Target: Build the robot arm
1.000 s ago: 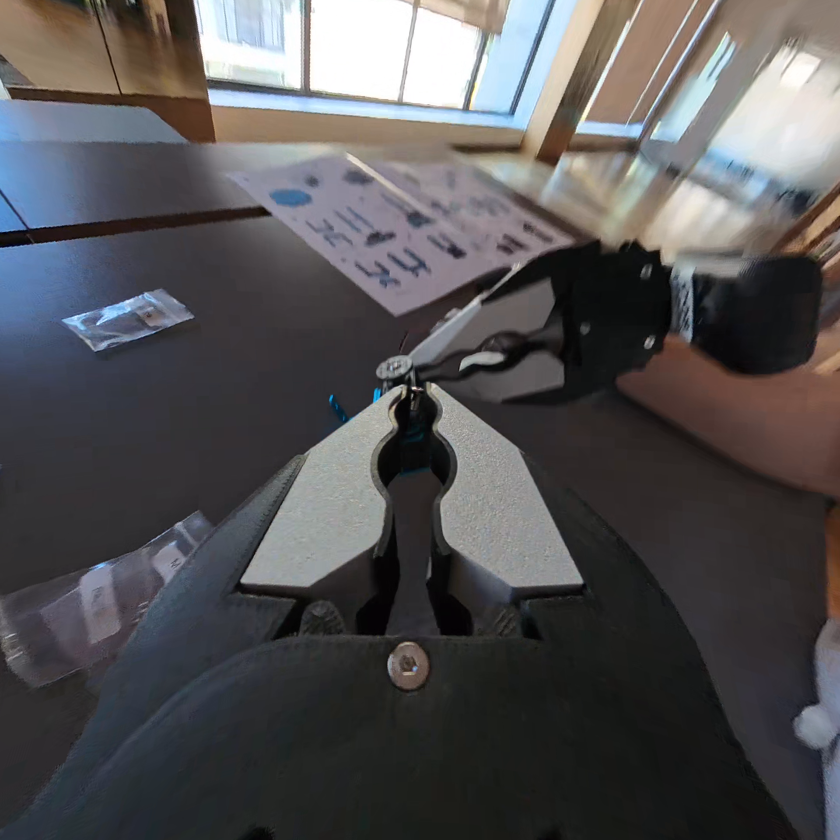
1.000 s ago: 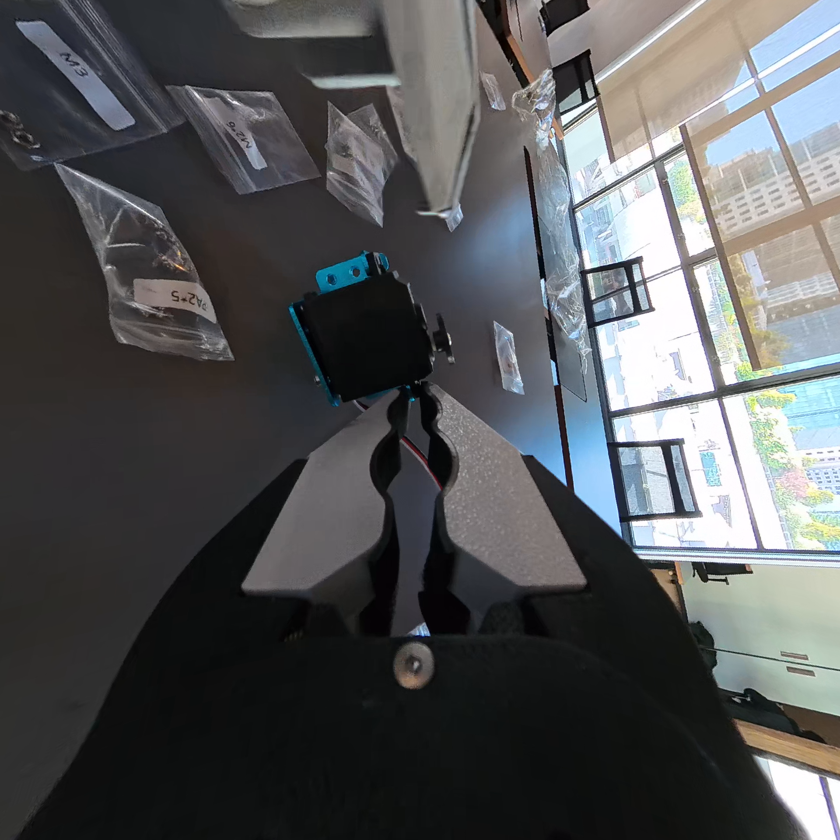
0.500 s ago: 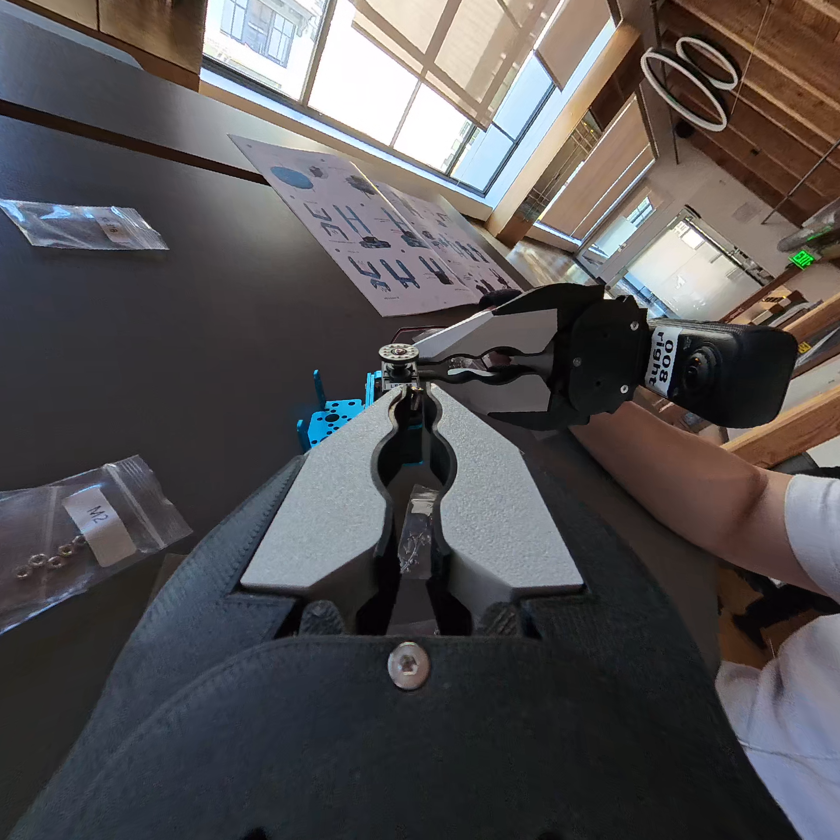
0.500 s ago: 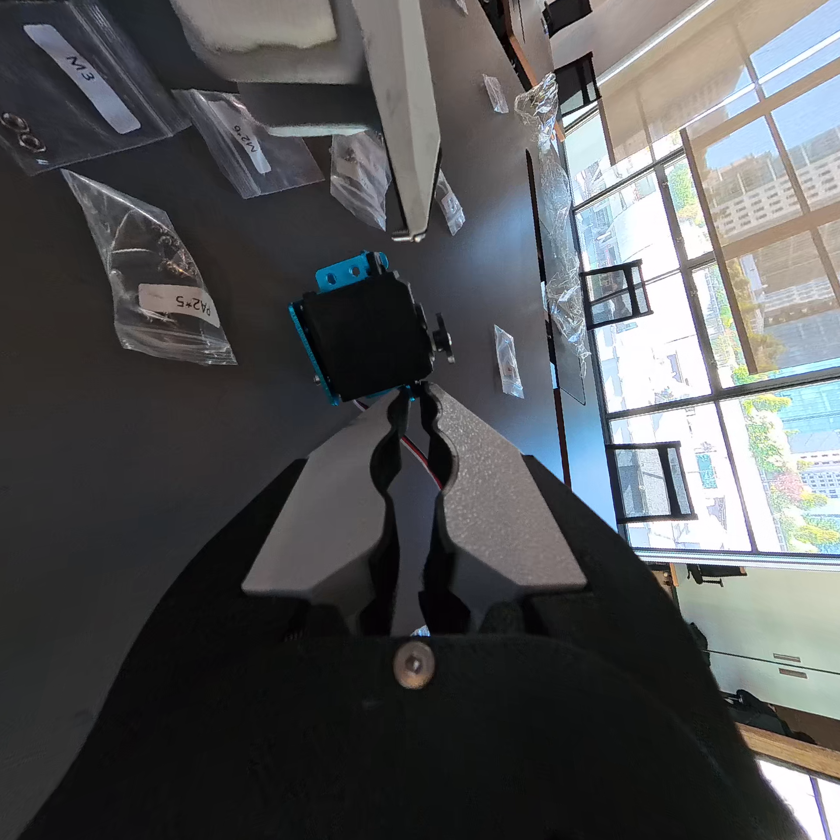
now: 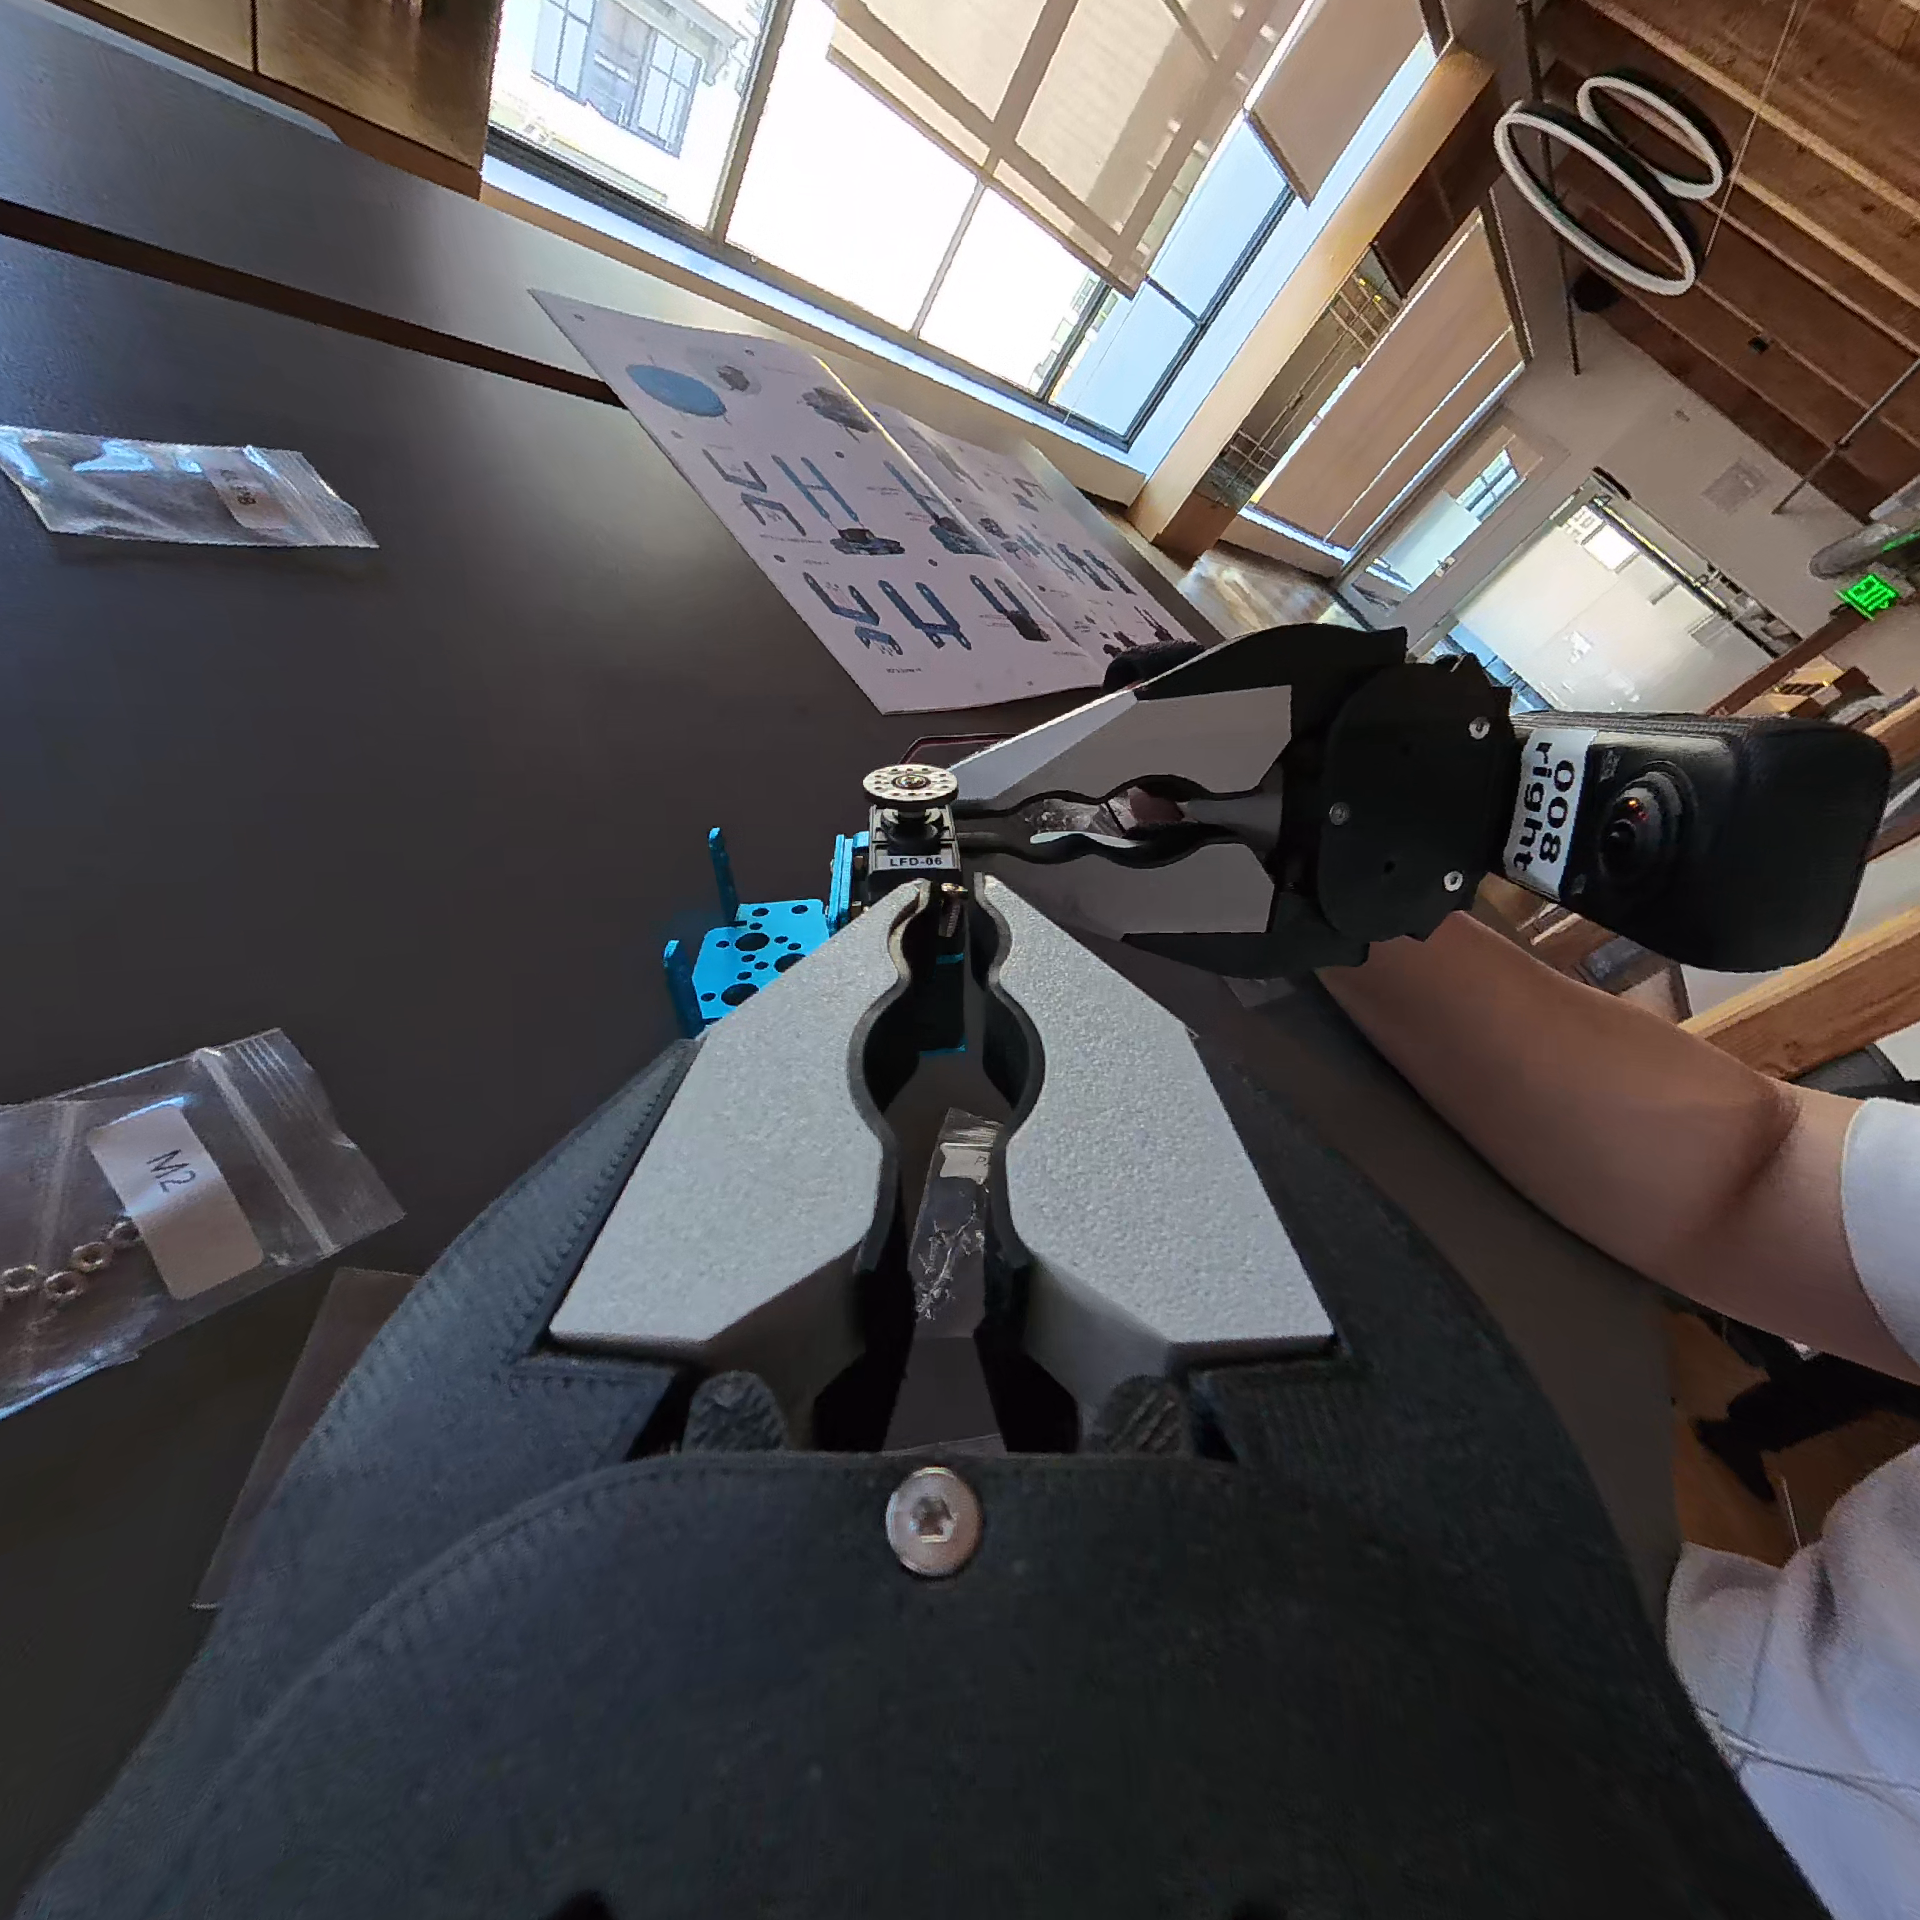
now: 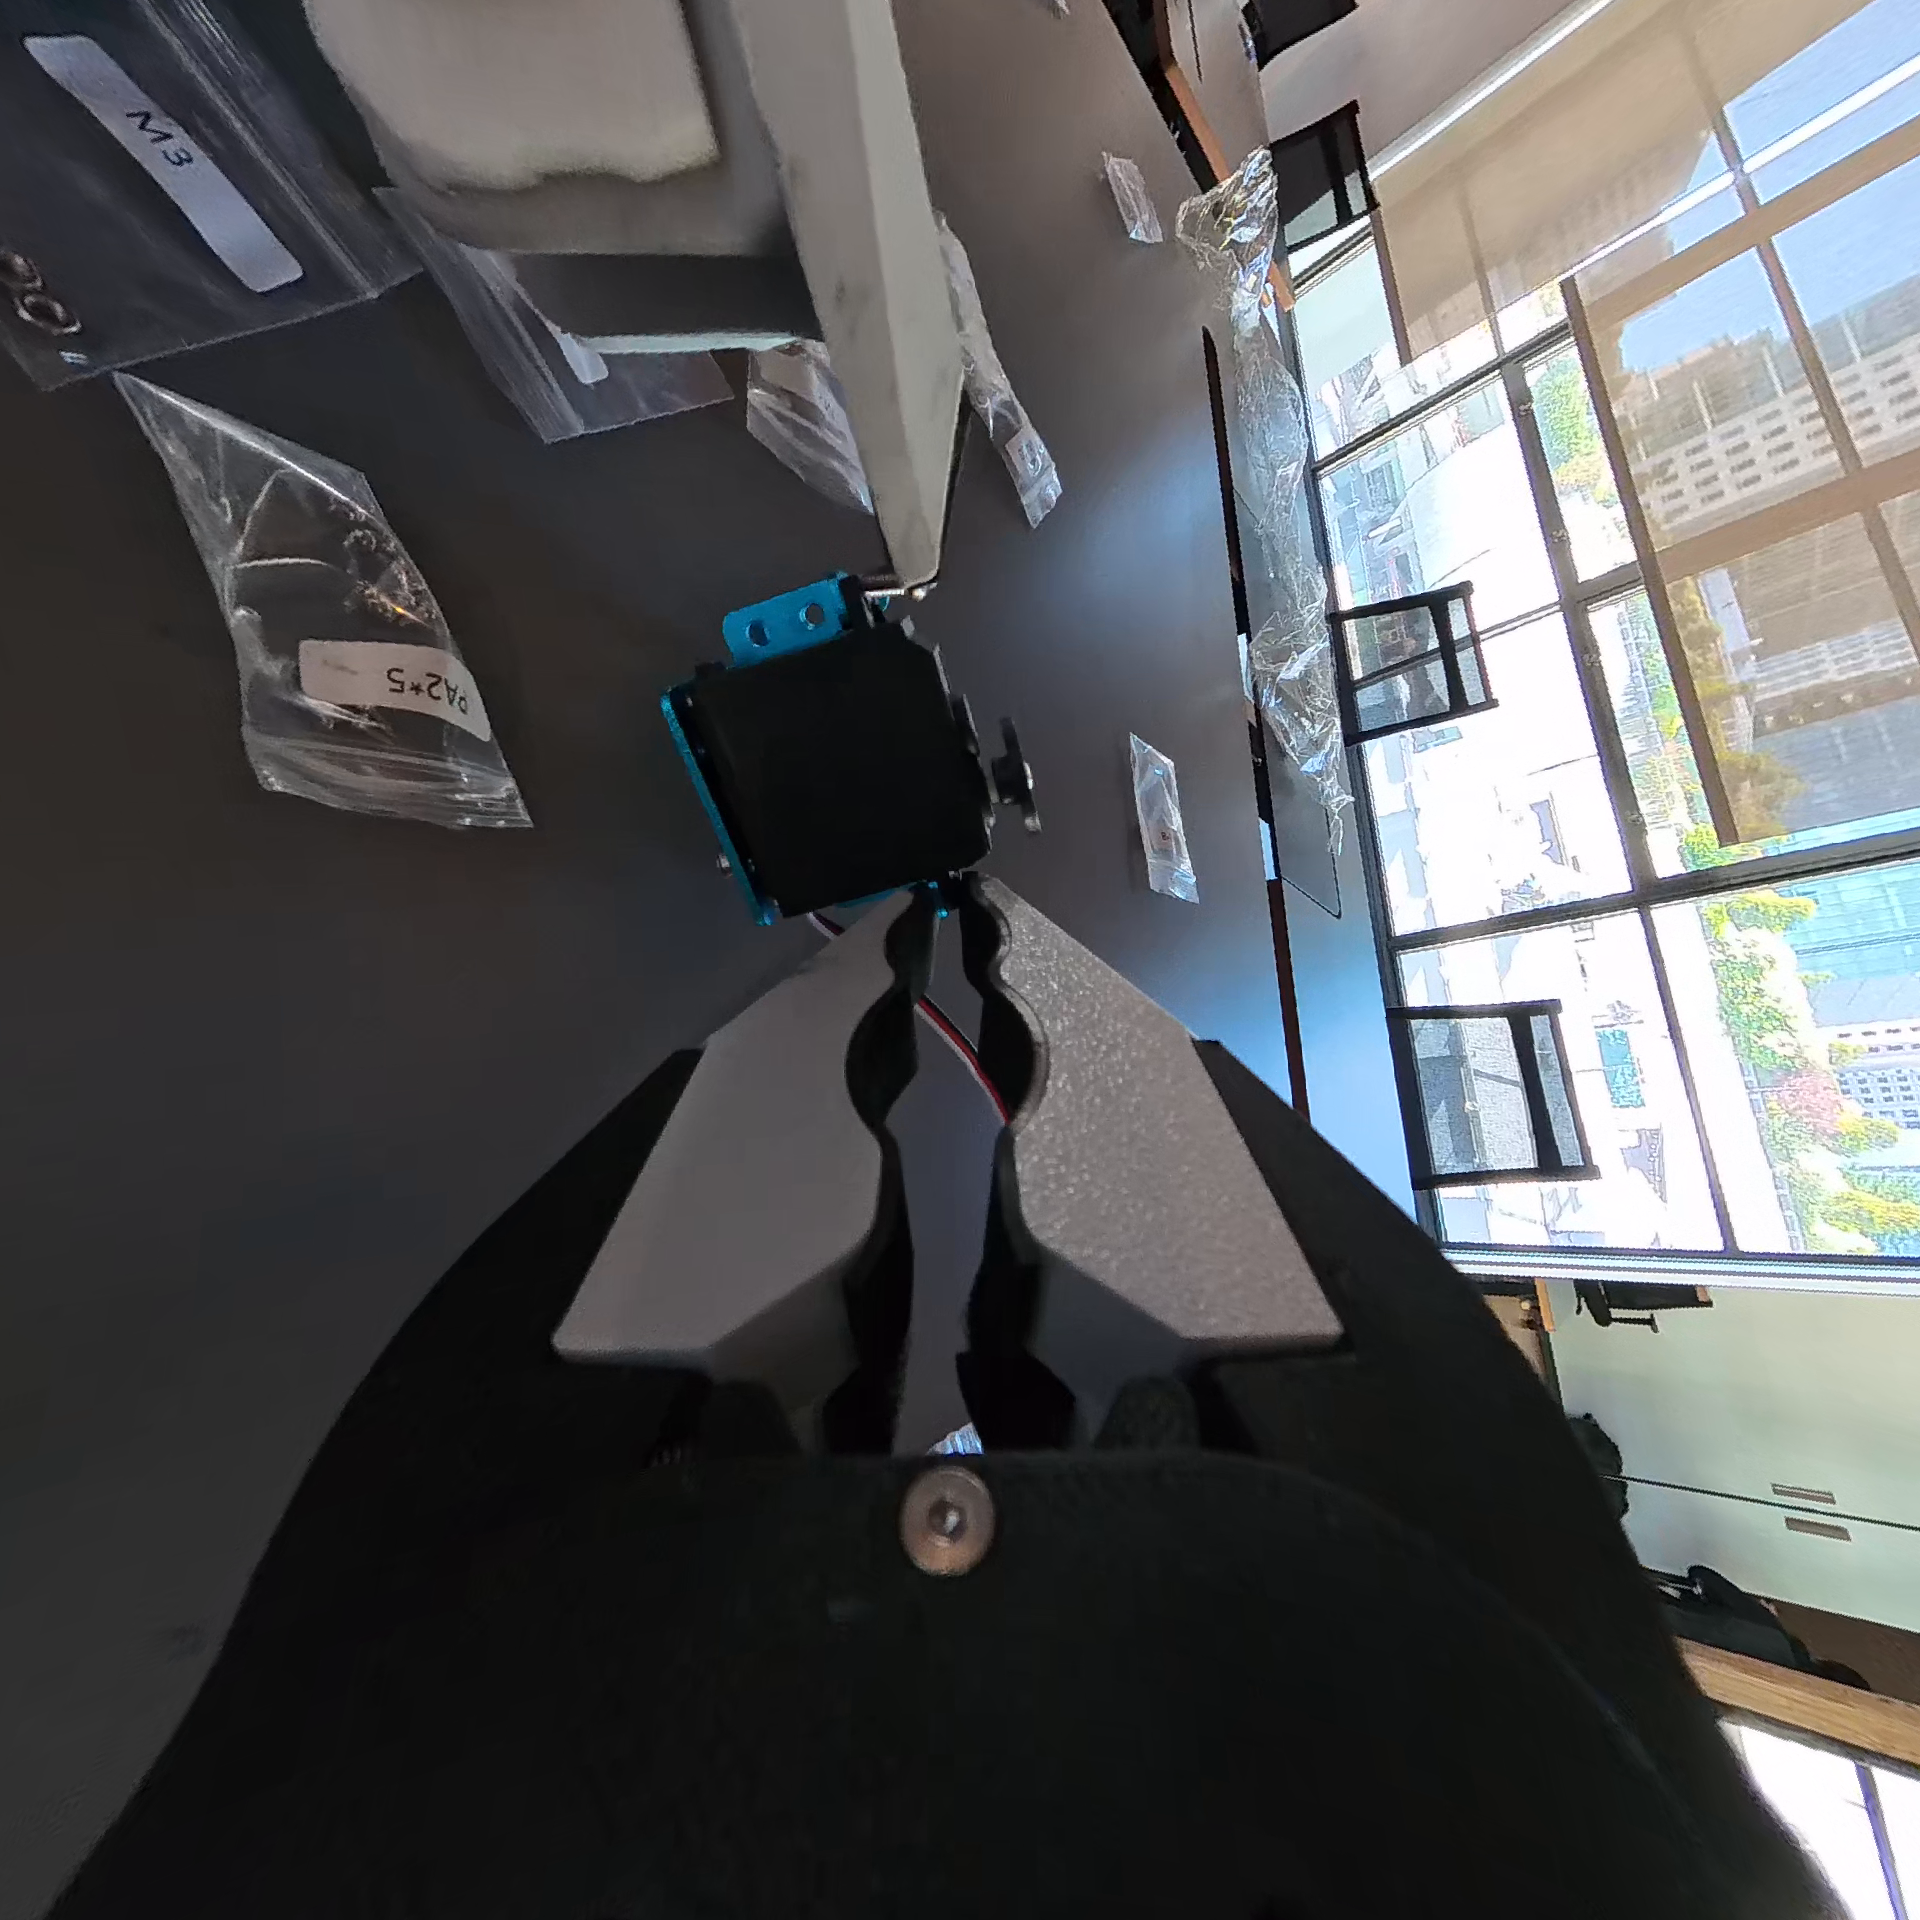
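Observation:
A black servo [image 6: 842, 769] in a blue metal bracket [image 6: 779, 623] is held above the dark table [image 5: 416, 727]. My right gripper [image 6: 940, 894] is shut on the bracket's edge beside the red and white wires. It also shows in the left wrist view [image 5: 966, 821], coming in from the right. There the servo [image 5: 912, 844] carries a round metal horn [image 5: 912, 781] on top. My left gripper [image 5: 945, 899] is shut on a small screw [image 5: 948, 904], its tips right at the servo and blue bracket [image 5: 758, 951]. In the right wrist view the left gripper's fingertips [image 6: 914, 561] touch the bracket's holed flange.
Clear bags of small hardware lie on the table [image 5: 177, 1205], [image 5: 187, 488], [image 6: 343, 644], [image 6: 156, 177], [image 6: 1164, 821]. A printed instruction sheet [image 5: 831, 520] lies at the far side. Crumpled plastic wrap [image 6: 1268, 416] lies toward the windows. A person's forearm [image 5: 1558, 1132] is behind the right gripper. My hands' fingertips stand some 5 cm from each other.
My left gripper has tilted and moved in with the screw until its tips reach the bracket's flange. The right gripper and the servo have stayed still.

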Available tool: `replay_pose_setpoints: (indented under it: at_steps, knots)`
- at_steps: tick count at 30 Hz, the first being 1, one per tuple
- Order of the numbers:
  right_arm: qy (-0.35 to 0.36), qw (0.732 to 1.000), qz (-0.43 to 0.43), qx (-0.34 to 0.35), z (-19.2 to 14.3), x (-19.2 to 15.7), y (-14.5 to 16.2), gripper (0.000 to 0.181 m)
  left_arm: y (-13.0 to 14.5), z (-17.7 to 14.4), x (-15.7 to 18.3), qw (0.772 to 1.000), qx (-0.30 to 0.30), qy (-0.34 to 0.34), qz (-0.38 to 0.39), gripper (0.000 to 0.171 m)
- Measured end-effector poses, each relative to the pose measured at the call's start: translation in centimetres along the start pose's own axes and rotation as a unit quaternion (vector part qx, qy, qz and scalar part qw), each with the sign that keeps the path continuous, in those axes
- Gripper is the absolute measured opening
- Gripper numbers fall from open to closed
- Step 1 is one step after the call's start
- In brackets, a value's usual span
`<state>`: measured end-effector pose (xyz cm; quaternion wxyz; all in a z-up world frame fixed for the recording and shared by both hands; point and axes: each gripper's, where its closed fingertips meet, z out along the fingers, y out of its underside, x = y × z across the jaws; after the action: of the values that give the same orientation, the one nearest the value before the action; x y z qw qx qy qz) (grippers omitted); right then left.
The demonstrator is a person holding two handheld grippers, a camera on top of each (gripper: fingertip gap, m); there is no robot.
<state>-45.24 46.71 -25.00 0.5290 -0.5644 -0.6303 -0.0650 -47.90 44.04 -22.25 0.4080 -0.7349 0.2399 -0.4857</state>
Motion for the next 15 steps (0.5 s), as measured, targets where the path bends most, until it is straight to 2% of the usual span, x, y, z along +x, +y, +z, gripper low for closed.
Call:
replay_pose_setpoints:
  at_steps: [15]
  knots:
    - [0.003,1.0,0.004,-0.002,0.03,0.13,0.03,0.004,0.43,0.07,0.09,1.0,-0.012,-0.012,0.016,0.005]
